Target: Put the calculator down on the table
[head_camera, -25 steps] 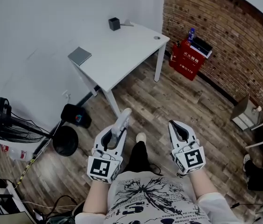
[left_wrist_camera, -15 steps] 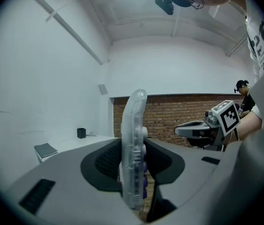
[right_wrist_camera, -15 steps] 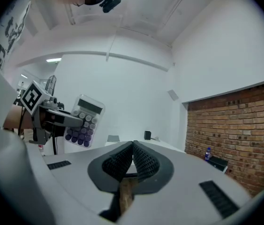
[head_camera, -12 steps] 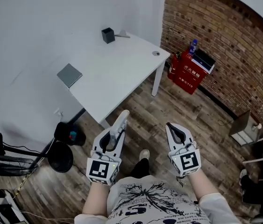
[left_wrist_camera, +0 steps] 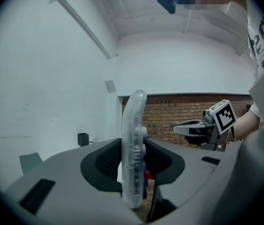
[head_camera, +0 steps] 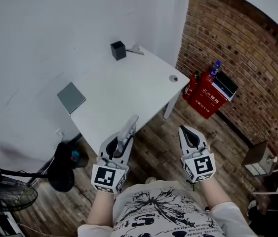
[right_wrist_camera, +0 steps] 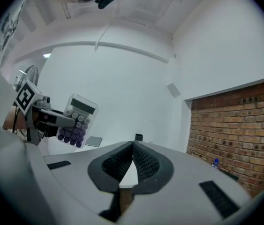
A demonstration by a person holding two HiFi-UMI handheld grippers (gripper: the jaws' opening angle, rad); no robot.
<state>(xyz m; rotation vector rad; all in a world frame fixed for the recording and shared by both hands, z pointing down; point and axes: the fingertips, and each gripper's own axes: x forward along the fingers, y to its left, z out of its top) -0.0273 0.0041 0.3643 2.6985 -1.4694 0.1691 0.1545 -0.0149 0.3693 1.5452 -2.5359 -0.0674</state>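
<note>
A translucent white calculator point(head_camera: 128, 128) with purple keys stands on edge between the jaws of my left gripper point(head_camera: 122, 137), which is shut on it. In the left gripper view the calculator point(left_wrist_camera: 135, 111) rises upright from the left gripper point(left_wrist_camera: 132, 143). The right gripper view shows its key face point(right_wrist_camera: 77, 121) off to the left. My right gripper point(head_camera: 184, 132) is beside it, shut with nothing in it; its pads point(right_wrist_camera: 132, 148) meet. The white table point(head_camera: 129, 90) lies just ahead, and the calculator's tip overlaps its near edge in the head view.
On the table are a grey flat pad point(head_camera: 71, 97) at the left edge, a black cube holder point(head_camera: 118, 50) at the far end and a small round thing point(head_camera: 173, 78). A red cabinet point(head_camera: 209, 97) stands by the brick wall. A fan point(head_camera: 0, 191) and dark bag point(head_camera: 62, 164) sit left.
The person has walked toward the table, which has come much closer, right in front of both grippers. The left gripper still holds the calculator; the right stays shut.
</note>
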